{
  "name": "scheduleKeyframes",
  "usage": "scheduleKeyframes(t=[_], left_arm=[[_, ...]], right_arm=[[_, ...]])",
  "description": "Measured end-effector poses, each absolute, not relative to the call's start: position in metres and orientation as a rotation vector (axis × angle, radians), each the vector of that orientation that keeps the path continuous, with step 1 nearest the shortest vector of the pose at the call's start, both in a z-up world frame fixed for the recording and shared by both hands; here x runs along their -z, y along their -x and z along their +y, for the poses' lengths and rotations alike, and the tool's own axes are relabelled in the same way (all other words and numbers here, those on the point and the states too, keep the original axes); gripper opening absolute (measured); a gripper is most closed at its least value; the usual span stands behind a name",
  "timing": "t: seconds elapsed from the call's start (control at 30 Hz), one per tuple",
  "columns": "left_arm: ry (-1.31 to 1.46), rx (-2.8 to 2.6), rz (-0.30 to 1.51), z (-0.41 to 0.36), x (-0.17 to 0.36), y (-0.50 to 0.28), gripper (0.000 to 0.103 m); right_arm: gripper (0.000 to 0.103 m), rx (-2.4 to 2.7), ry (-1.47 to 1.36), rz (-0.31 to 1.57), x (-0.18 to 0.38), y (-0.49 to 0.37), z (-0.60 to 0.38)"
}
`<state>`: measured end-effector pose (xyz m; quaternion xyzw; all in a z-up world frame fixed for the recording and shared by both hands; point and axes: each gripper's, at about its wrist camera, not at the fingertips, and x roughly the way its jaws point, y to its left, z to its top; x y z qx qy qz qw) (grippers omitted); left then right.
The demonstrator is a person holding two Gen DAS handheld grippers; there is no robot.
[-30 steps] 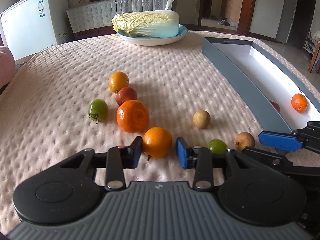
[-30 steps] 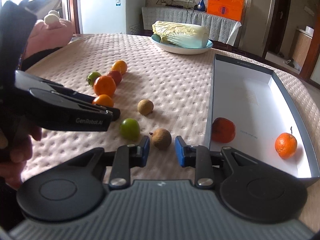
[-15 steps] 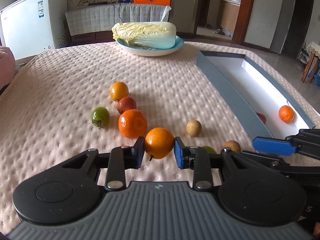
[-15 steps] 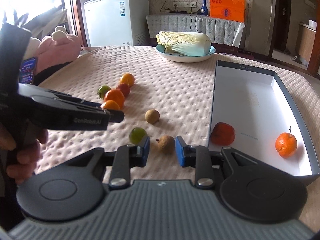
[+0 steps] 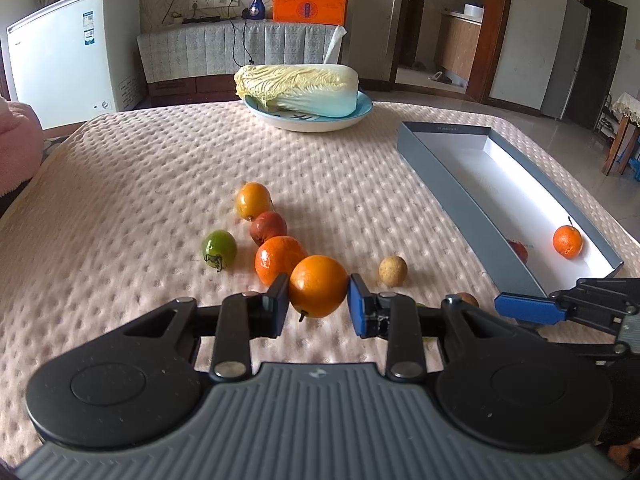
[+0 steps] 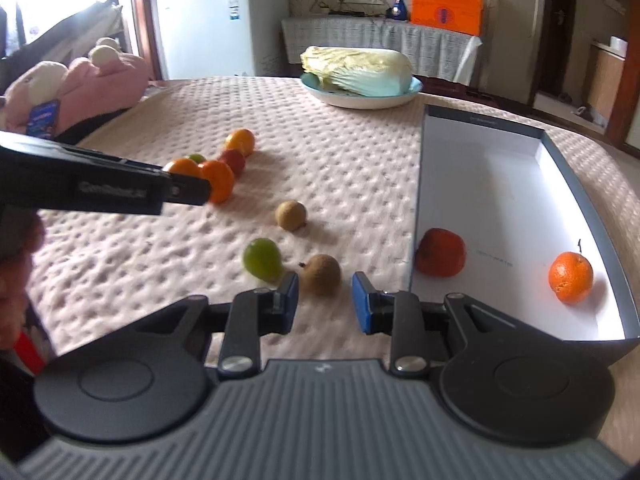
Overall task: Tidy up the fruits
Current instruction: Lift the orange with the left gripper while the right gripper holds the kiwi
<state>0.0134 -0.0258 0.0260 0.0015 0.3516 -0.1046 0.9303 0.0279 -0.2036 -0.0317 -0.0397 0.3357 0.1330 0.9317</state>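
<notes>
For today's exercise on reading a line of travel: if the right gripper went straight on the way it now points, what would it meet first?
Probably the brown longan: it lies on the tablecloth just beyond the right gripper, roughly centred in the gap of its jaws, which hold nothing. The green fruit sits left of that line. Depth is hard to judge.

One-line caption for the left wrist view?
Left gripper shut on a round orange fruit, loose fruits behind it, grey open box at right.

Left tongs [image 5: 318, 304] pinched shut around their load; right tongs [image 6: 325, 298] apparently empty, narrow.
</notes>
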Motion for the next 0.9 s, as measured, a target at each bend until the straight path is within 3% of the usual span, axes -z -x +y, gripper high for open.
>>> scheduleKeyframes(t=[0.2, 0.27, 0.47, 0.53, 0.9], left_arm=[[-0.019, 0.215, 0.726, -0.025, -0.023, -0.013, 0.036], [-0.013, 0.212, 0.731, -0.022, -0.023, -0.013, 0.036], [-0.005, 0.214, 0.722, -0.014, -0.026, -0.011, 0.036], [-0.003, 0.214, 0.719, -0.013, -0.027, -0.011, 0.036], [-0.005, 0.222, 0.707, -0.020, -0.029, -0.011, 0.036]], right_arm=[[0.046, -0.276, 0.118, 0.672, 0.038, -0.033, -0.189], [0.046, -0.260, 0.172, 0.660, 0.041, -0.035, -0.181], [0.040, -0.269, 0.210, 0.672, 0.045, -0.039, -0.174], [0.028, -0.258, 0.216, 0.670, 0.043, -0.039, -0.175], [0.026, -0.314, 0.128, 0.678, 0.033, -0.032, -0.187]])
